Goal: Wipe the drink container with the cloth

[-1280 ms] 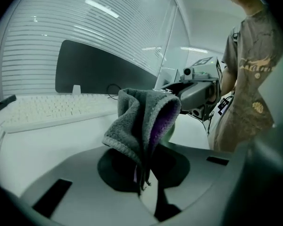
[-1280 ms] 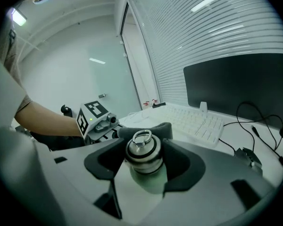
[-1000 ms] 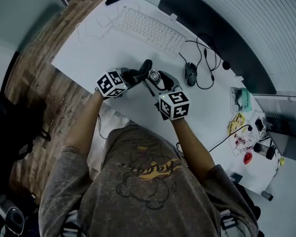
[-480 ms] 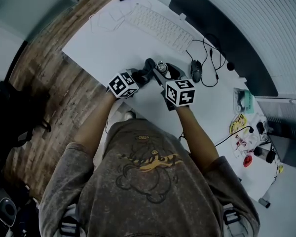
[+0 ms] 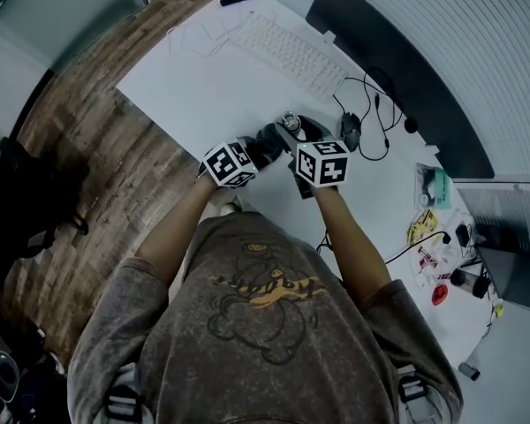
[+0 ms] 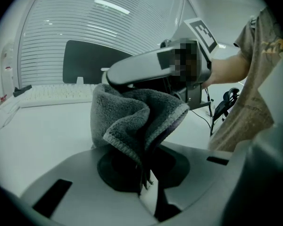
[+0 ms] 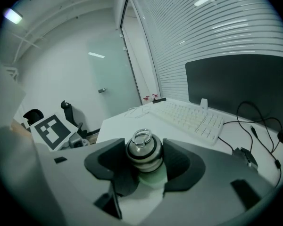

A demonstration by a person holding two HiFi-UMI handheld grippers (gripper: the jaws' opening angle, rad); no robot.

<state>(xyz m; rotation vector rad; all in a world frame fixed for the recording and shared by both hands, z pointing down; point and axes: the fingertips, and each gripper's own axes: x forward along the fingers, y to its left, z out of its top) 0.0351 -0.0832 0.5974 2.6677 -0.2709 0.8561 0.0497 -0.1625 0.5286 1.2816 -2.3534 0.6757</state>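
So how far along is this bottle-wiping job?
Done: the left gripper is shut on the grey cloth, and the right gripper grips the drink container near its metal cap. In hand: cloth and container are held close together above the white desk. Left: the wiping itself; I can't see whether the cloth touches the container.

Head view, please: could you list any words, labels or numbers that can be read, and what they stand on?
None can be read.
Shirt print: lettering too blurred.
Keyboard: key legends too small.
Yellow packet: print too small.
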